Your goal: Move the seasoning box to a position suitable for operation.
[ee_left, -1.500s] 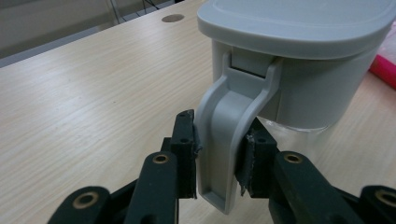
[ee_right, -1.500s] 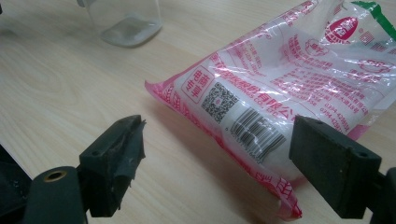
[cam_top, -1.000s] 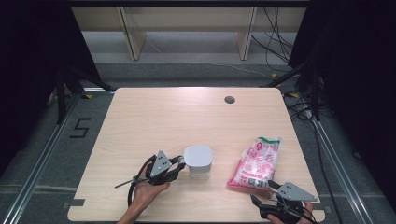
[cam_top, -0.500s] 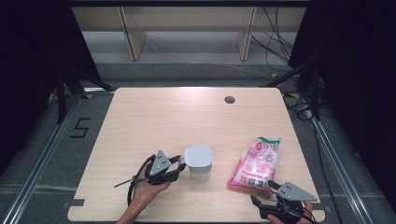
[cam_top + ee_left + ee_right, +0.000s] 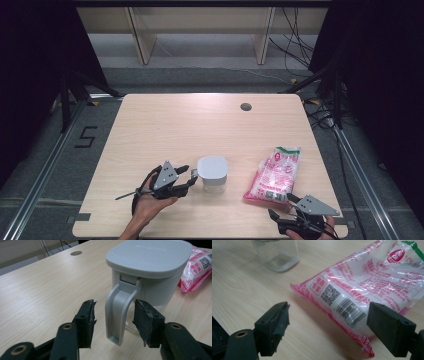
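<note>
On table (image 5: pixel 165 125): jug (image 5: pixel 212 173) as landmark, near front edge, about midway across, upright, grey lid flat on top, clear lower body seen from right gripper view (image 5: pixel 277 255)

Well right of jug, apart from it: bag (image 5: pixel 275 174), white and pink print, lying flat, barcode end toward front edge; same bag behind jug's right flank in left gripper view (image 5: pixel 196 267)

Far behind jug, toward back edge: round hole (image 5: pixel 245 106)

Just left of jug: left gripper (image 5: pixel 192 176) in hand (image 5: pixel 147 207), pointing at jug's side. Handle (image 5: pixel 120 312) of jug between jaws, hanging down from lid hinge, open at bottom. Jaws spread, just been opening, clear gap each side of handle, pads off it

Right of jug and nearer front edge, just in front of bag: right gripper (image 5: pixel 282 206), held low over tabletop. Jaws wide apart, near end of bag (image 5: pixel 352 305) lying between and beyond them, touching neither pad as far as visible, left pad over bare wood
</note>
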`<state>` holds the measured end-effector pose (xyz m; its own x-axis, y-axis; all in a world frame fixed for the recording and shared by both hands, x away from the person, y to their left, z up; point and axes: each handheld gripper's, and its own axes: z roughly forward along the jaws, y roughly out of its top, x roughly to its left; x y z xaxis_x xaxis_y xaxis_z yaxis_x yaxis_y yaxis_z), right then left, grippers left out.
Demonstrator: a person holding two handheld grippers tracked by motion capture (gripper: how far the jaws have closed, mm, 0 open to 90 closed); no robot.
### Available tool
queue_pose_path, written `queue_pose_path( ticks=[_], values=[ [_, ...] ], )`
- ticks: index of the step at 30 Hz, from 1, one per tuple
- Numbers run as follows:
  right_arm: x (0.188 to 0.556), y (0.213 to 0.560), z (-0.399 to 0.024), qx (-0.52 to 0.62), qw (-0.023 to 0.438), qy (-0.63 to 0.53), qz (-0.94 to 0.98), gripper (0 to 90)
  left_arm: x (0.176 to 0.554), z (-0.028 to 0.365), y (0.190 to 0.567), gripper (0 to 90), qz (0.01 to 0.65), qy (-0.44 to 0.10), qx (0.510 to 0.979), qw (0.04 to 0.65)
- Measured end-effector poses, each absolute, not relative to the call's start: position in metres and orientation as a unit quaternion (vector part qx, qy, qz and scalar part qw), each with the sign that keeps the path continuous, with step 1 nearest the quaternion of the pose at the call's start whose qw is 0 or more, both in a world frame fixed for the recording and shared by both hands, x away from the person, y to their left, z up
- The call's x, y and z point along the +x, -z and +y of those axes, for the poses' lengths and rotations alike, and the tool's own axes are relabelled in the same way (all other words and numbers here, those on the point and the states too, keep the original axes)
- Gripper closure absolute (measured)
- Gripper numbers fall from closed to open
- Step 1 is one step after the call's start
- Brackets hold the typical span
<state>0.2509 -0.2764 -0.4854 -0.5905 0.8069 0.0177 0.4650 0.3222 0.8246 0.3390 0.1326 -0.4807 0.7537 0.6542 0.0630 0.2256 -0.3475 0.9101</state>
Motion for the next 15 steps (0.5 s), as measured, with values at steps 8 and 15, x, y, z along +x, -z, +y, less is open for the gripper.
queue_pose_path(
  ticks=[8, 15],
  values=[
    [0.249, 0.485, -0.275, 0.411, 0.199, -0.42, 0.784, 18.7, 0.335, 0.138, 0.462, 43.9, 0.277, -0.2, 0.786, 0.515],
    [0.251, 0.486, -0.276, 0.412, 0.196, -0.425, 0.782, 18.8, 0.333, 0.136, 0.452, 53.9, 0.278, -0.202, 0.78, 0.523]
  ],
)
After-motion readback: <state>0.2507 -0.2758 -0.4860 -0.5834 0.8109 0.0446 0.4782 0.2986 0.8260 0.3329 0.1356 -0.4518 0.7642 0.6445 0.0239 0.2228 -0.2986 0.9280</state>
